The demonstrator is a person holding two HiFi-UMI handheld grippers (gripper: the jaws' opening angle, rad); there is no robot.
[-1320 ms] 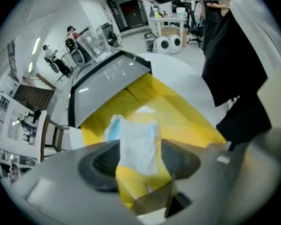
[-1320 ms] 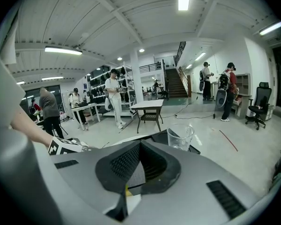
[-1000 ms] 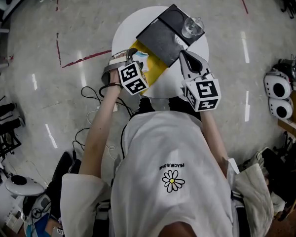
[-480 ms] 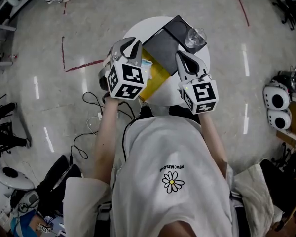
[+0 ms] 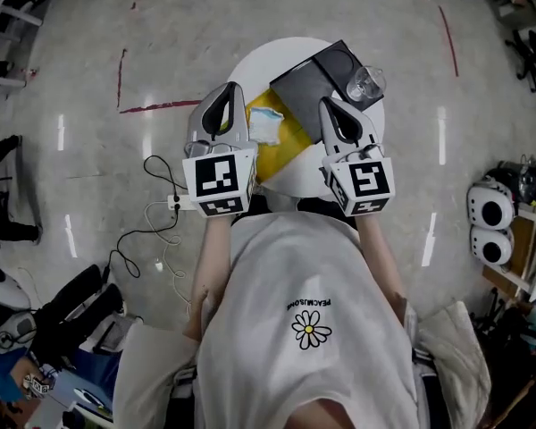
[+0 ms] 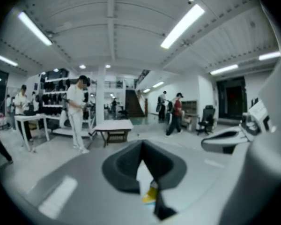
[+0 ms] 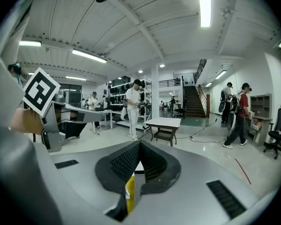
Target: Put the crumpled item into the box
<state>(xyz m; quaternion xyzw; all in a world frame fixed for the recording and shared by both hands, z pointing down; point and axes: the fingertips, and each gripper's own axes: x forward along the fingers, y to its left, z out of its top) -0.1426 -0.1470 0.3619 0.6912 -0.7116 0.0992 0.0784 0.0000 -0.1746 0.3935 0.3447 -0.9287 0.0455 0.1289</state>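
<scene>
The crumpled white and blue item [image 5: 265, 126] lies on a yellow sheet [image 5: 290, 135] on the round white table [image 5: 250, 61]. Behind it sits the dark flat box [image 5: 305, 86]. My left gripper [image 5: 230, 95] hovers just left of the crumpled item, apart from it, jaws shut with nothing between them. My right gripper [image 5: 330, 107] hangs over the table's near right, beside the box, also shut and empty. Both gripper views look out level across the room: the left gripper [image 6: 143, 150] and the right gripper [image 7: 139, 147] each show their jaws pressed together.
A clear glass [image 5: 366, 83] stands at the box's far right corner. Cables and a power strip [image 5: 171, 202] trail on the floor left of the table. Several people and a small table [image 7: 164, 123] stand farther off in the room.
The left gripper has lifted away from the crumpled item, swung level and closed its jaws with nothing in them. The right gripper has barely moved.
</scene>
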